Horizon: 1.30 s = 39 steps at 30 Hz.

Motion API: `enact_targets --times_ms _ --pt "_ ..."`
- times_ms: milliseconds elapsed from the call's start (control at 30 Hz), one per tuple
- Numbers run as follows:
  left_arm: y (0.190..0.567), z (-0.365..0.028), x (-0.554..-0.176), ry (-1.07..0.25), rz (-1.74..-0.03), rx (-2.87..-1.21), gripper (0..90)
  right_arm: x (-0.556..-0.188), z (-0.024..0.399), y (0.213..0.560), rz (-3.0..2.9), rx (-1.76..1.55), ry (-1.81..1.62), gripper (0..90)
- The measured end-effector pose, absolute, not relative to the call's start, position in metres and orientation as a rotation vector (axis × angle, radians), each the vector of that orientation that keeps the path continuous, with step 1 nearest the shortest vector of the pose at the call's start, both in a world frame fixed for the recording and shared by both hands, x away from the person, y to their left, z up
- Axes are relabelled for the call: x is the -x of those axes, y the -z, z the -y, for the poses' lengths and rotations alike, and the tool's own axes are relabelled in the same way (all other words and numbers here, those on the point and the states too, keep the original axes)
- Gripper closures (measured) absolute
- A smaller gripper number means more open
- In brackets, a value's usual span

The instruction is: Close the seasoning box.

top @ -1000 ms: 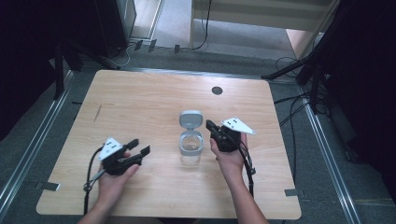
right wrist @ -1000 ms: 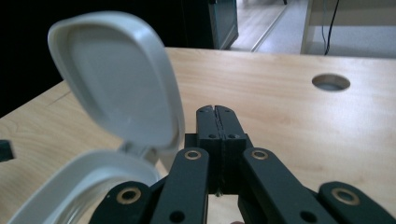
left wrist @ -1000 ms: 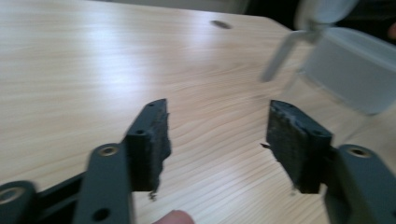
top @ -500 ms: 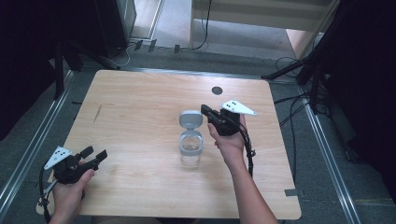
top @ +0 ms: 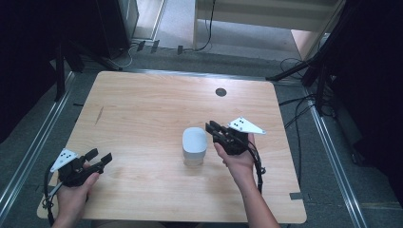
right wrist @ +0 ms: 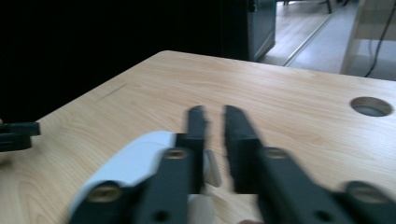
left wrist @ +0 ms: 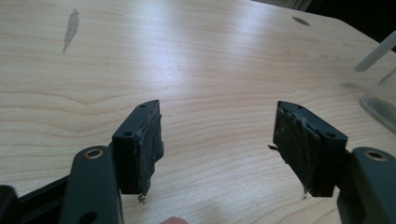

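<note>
A clear jar (top: 193, 158) stands in the middle of the wooden table (top: 142, 104), with its pale grey lid (top: 195, 139) down on top of it. My right gripper (top: 212, 127) sits just right of the lid, its tips at the lid's far right edge. In the right gripper view its jaws (right wrist: 212, 112) are almost together above that edge of the lid (right wrist: 135, 161), and nothing is clamped between them. My left gripper (top: 100, 156) is open near the table's front left corner, far from the jar. Its jaws (left wrist: 217, 135) stand wide over bare wood, and the jar's glass (left wrist: 382, 100) shows at the right edge.
A round cable hole (top: 220, 92) lies in the table's far right part. A dark streak (top: 99, 115) marks the wood at the left. Cables trail from both grippers off the front edge. Metal rails and dark stands flank the table.
The lid, which stood behind the open jar, now covers its mouth. My right gripper has come nearer with it. My left gripper has moved from beside the jar to the front left corner.
</note>
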State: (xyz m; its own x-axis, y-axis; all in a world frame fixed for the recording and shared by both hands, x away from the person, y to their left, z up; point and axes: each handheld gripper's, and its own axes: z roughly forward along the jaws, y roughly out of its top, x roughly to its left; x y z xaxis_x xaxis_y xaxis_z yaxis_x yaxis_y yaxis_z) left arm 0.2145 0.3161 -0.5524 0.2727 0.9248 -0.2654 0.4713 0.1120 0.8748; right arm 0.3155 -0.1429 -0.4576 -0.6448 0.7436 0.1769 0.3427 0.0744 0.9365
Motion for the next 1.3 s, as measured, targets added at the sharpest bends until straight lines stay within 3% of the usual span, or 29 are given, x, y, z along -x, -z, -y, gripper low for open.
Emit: enact_targets --times_ms 33,133,300,1300 --pt "0.552 -0.316 -0.215 -0.555 -1.352 -1.517 30.3 -0.315 0.143 0.458 -2.011 -1.08 -1.592 62.5" --pt "0.552 -0.313 -0.215 -0.574 -1.345 -1.544 25.8 -0.31 0.157 0.463 -1.937 -1.129 -1.516 26.9" --pt "0.551 -0.313 -0.213 -0.57 -1.306 -1.539 15.7 -0.301 0.186 0.472 -1.899 -1.188 -1.58 15.2" --pt "0.55 -0.312 -0.21 -0.583 -1.287 -1.537 14.0 -0.234 0.319 0.54 -1.815 -1.492 -1.304 16.9"
